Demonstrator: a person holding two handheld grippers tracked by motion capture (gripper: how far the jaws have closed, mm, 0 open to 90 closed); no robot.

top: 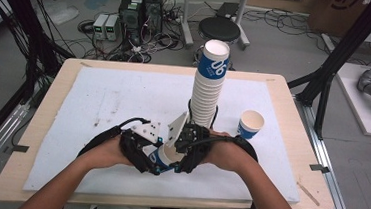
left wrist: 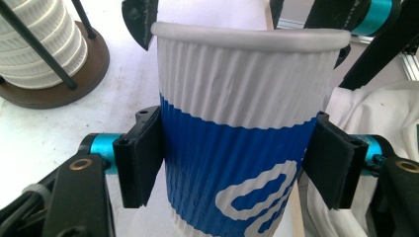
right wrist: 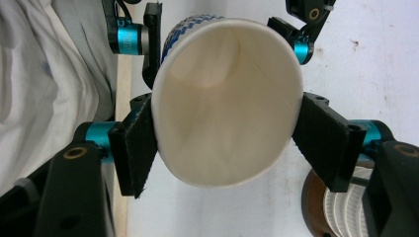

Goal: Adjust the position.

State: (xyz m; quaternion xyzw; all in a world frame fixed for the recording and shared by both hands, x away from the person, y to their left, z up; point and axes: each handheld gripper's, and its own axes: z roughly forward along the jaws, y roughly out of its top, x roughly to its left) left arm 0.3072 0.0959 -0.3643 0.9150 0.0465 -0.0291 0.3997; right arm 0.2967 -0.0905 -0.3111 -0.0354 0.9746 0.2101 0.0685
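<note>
**Two claws on one paper cup: crush and tug risks**

High view: the person's hands are meeting near the front of the white surface, and the left claw and right claw are both gripping the same blue-and-white cup, which is lying tilted between them just in front of the tall cup stack. A single cup is standing apart to the right. The hands are hiding most of the held cup, so its base is hard to make out.

Left gripper view: the left claw is clamping the cup's ribbed blue band from both sides. Pressing harder could be denting the thin wall. The cup's bottom is cut off by the frame.

Right gripper view: the right claw is pinching the cup at its open mouth, whose rim is already looking slightly oval. If both hands are pulling apart unevenly, the rim could be buckling or slipping free. Whether a second cup is nested inside is unclear.
</note>
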